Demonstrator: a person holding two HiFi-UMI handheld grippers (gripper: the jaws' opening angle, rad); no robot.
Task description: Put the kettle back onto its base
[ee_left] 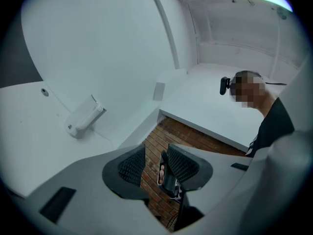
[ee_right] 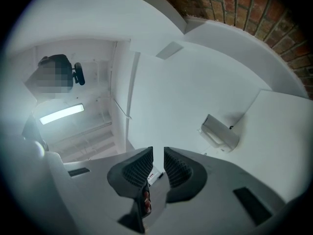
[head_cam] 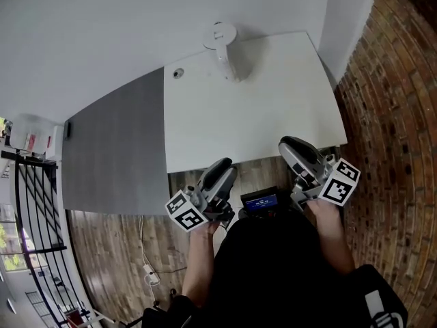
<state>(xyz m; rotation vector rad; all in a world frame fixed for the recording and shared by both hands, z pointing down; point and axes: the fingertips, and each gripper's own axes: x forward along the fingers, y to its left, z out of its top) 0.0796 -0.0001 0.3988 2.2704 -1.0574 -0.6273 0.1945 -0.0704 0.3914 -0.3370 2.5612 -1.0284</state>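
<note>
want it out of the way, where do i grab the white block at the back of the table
Probably across the middle of the block, pads on its two long flat sides, coming from the near edge of the table: the wall stands right behind it, closing off the far side. Whether it is fixed down can't be told.

Open white tabletop (head_cam: 273, 108), white stand (head_cam: 222, 43) at far edge, brick wall (head_cam: 396, 115) right
</note>
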